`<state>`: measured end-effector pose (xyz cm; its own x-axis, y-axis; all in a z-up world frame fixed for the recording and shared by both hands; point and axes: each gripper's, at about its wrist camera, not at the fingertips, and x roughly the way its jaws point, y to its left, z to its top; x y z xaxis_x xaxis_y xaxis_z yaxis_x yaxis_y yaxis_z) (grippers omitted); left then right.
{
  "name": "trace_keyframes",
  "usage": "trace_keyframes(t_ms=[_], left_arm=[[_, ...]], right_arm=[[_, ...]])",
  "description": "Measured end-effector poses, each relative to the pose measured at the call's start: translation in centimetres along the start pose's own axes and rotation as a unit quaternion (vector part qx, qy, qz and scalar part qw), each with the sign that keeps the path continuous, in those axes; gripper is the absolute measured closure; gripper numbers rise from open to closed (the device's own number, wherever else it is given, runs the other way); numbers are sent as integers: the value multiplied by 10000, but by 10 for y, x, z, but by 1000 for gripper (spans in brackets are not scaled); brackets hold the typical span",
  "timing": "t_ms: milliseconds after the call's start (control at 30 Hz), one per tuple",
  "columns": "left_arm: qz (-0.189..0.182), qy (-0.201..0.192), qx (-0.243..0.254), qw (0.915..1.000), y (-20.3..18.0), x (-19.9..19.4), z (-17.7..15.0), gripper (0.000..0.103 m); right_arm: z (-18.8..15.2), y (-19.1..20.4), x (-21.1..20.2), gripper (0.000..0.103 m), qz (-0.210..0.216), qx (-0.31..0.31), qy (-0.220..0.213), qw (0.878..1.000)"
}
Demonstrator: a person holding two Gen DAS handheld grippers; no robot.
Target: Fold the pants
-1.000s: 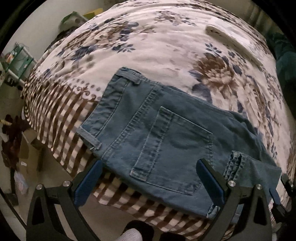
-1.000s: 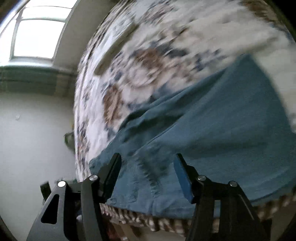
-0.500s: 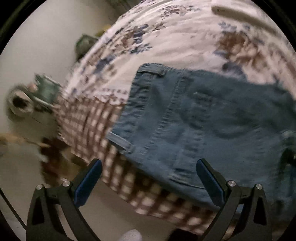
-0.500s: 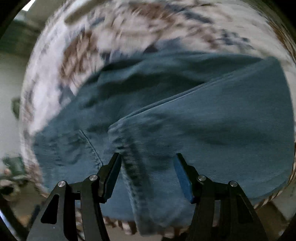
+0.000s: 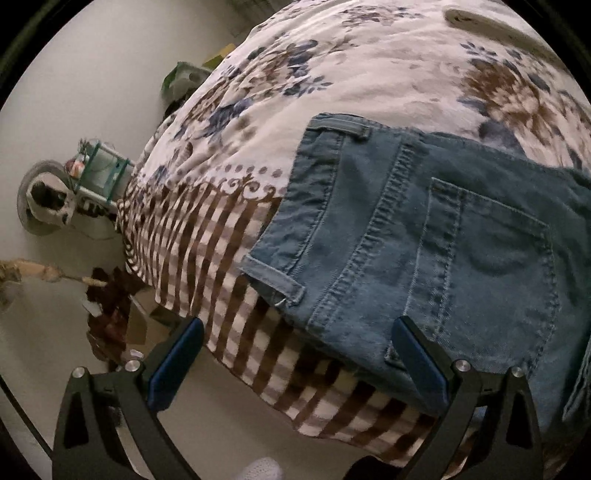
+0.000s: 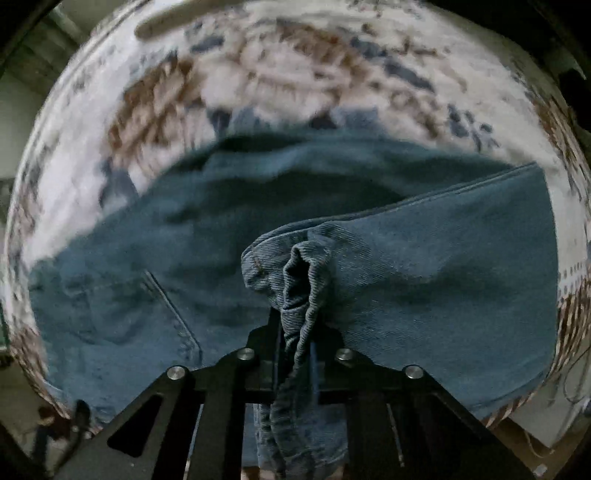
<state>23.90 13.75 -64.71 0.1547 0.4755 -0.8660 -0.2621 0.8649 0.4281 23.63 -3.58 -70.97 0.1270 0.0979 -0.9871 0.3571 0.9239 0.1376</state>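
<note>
Blue denim pants (image 5: 436,236) lie on a bed with the waistband and a back pocket toward the near edge. My left gripper (image 5: 295,354) is open and empty, just off the bed edge below the waistband corner. My right gripper (image 6: 299,325) is shut on a bunched fold of the pants (image 6: 299,273), the hem end of a leg laid over the seat. The leg (image 6: 443,266) runs off to the right.
The bed has a floral cover (image 5: 332,66) with a brown striped border (image 5: 207,236) hanging over the near edge. A long pale object (image 5: 491,26) lies at the far side. Beside the bed stand a green rack (image 5: 99,173) and floor clutter (image 5: 110,314).
My right gripper has shut on the bunched denim that lay between its open fingers. My left gripper has swung left and closer to the waistband corner, staying open.
</note>
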Motion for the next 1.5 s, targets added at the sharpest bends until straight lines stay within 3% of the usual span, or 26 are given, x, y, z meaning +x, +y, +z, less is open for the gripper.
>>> trace_keyframes(t_ms=[133,200,267,333,400,467,533,600,667,700,733,833,867,933,967,1000,1100,1200,1233,1267,1300,1333,1433,1500], left_arm=[[-96,71,-154,9998,9,4,1,0],[-187,131,-261,9994,15,6,1,0],[-413,208,-482,9978,27,8,1,0],[-728,328,-930,9925,50,11,1,0],[-1059,421,-1360,9841,68,16,-2,0],[-1541,561,-1977,9664,93,25,-4,0],[-2009,684,-2526,9440,111,37,-9,0],[-2356,708,-2945,9234,122,48,-12,0],[-2873,795,-3369,8931,129,63,-17,0],[-3110,792,-3548,8781,131,69,-19,0],[-3502,717,-3819,8523,133,77,-23,0],[-4108,548,-4158,8095,127,95,-29,0],[-4205,541,-4170,8040,123,99,-28,0],[-4523,499,-4252,7824,114,110,-25,1],[-4579,489,-4290,7771,106,115,-24,3],[-4607,466,-4299,7751,101,120,-23,3],[-4529,456,-4263,7817,94,132,-20,4],[-4553,300,-4334,7771,91,132,-16,4],[-4618,129,-4358,7724,91,126,-13,13],[-4613,27,-4349,7733,95,120,-14,40],[-4563,-42,-4278,7803,96,113,-12,60],[-4603,-142,-4171,7836,96,105,-10,71],[-4614,-426,-4045,7885,93,92,-10,70],[-4616,-200,-4070,7879,88,106,-6,65]], right_arm=[[12,6,1,91,3,-38,-73,10000],[21,17,24,80,56,-123,516,9986],[27,15,30,73,357,-53,818,9960],[30,-1,12,63,965,178,657,9930],[34,-19,-11,57,1267,299,406,9907],[31,-28,-22,47,1313,364,335,9901],[21,-27,-13,43,1156,336,566,9911],[13,-15,11,43,1121,152,1056,9880],[-4,-2,39,43,1183,17,1766,9772],[-9,0,41,43,1116,-20,1724,9787],[-12,1,39,43,1067,-142,1567,9818],[-9,-1,35,43,1088,-250,1412,9837],[-8,-6,35,43,1105,-162,1427,9834],[-2,-19,36,43,1210,113,1477,9815],[0,-24,34,43,1249,194,1503,9805],[2,-30,34,43,1268,255,1526,9798],[9,-41,30,43,1135,281,1518,9815],[9,-46,27,43,1048,283,1445,9835],[8,-53,25,43,1026,311,1423,9840],[9,-60,23,43,1009,390,1373,9846],[9,-65,21,43,1005,436,1346,9848],[8,-75,19,43,992,494,1322,9850],[7,-97,19,43,1107,668,1218,9841],[6,-106,18,43,1256,698,1178,9826]])
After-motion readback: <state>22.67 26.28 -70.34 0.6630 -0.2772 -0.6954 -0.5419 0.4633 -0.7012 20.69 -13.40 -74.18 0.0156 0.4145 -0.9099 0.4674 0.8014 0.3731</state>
